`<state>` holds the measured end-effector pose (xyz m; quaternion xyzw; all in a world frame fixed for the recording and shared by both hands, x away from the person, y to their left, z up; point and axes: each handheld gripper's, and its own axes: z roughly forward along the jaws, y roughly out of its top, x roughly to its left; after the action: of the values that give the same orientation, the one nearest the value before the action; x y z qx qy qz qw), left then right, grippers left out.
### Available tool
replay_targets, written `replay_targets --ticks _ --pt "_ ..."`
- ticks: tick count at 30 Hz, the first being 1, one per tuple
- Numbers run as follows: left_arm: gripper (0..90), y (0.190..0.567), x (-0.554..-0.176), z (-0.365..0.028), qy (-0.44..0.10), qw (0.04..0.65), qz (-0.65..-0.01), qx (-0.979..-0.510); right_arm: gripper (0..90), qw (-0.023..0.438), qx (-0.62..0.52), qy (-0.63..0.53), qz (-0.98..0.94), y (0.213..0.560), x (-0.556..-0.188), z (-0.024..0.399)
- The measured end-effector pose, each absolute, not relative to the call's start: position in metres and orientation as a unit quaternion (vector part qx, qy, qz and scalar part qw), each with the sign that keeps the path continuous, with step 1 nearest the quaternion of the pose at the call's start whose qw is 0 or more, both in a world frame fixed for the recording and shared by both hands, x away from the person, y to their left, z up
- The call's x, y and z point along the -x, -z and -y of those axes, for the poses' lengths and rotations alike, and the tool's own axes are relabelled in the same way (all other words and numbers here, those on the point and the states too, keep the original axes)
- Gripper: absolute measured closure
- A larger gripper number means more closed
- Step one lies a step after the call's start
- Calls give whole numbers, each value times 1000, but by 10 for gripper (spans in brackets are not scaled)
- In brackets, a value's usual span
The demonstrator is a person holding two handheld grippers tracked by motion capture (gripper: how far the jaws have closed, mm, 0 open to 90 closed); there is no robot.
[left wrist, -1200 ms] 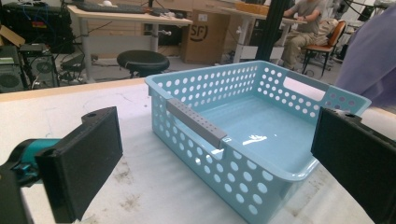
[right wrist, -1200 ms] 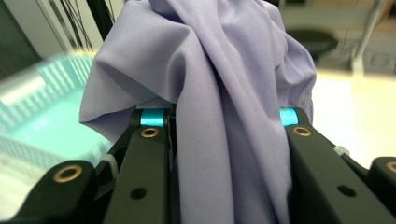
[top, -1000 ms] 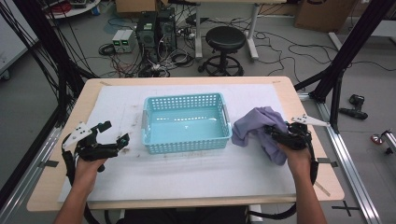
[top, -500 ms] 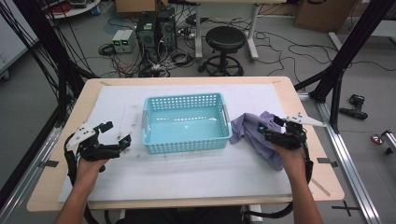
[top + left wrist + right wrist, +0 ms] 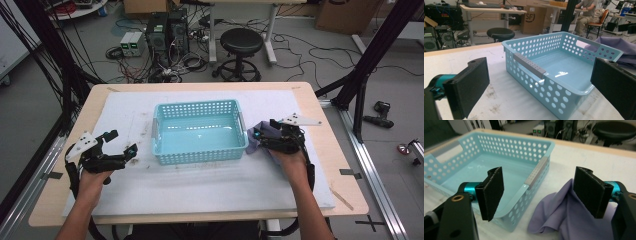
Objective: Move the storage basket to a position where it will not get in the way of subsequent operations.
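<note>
A light-blue perforated basket [image 5: 199, 131] stands empty in the middle of the white mat. A crumpled purple cloth [image 5: 256, 135] lies against the basket's right side, mostly under my right gripper [image 5: 264, 130]. In the right gripper view that gripper [image 5: 541, 187] is open. The cloth [image 5: 559, 217] rises up to its right pad [image 5: 590, 191], and the basket's corner [image 5: 534, 177] sits between the jaws. My left gripper [image 5: 122, 142] is open, just left of the basket and low over the mat. The left gripper view shows the basket [image 5: 554, 65] between its pads and the cloth [image 5: 621, 48] beyond.
The white mat [image 5: 200, 190] covers most of the wooden table [image 5: 350, 200]. Behind the table's far edge are a black stool [image 5: 241, 47], computer boxes [image 5: 165, 30] and loose cables. A black frame post [image 5: 360, 95] stands at the right. A seated person [image 5: 586, 12] shows far off.
My right gripper has moved left toward the basket, and the purple cloth has shifted and bunched up with it against the basket's side. The left gripper has barely moved.
</note>
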<state>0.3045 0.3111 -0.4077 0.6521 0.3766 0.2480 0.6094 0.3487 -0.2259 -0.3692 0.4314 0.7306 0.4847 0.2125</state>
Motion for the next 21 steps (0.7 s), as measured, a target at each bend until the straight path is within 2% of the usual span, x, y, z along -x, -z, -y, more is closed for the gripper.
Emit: replay_targets --ticks 4,9,10,11,12,14,21 --pt "19 407 -305 -313 -249 612 -380 -647 273 188 -435 -468 -746 380 -357 208" --pt "19 407 -306 -315 -245 612 -383 -648 393 180 -437 -430 -769 388 -369 194" --pt "19 407 -306 -315 -245 612 -383 -648 393 180 -437 -430 -769 388 -369 194" --pt "19 407 -306 -315 -245 610 -383 -648 448 178 -441 -420 -773 391 -373 193" --pt "19 407 -305 -315 -247 612 -384 -646 560 156 -449 -419 -774 395 -380 193" --pt "19 406 -305 -316 -248 611 -385 -646 697 142 -441 -424 -778 394 -382 190" --pt "19 403 -301 -320 -252 612 -387 -642 715 137 -438 -416 -785 391 -379 182"
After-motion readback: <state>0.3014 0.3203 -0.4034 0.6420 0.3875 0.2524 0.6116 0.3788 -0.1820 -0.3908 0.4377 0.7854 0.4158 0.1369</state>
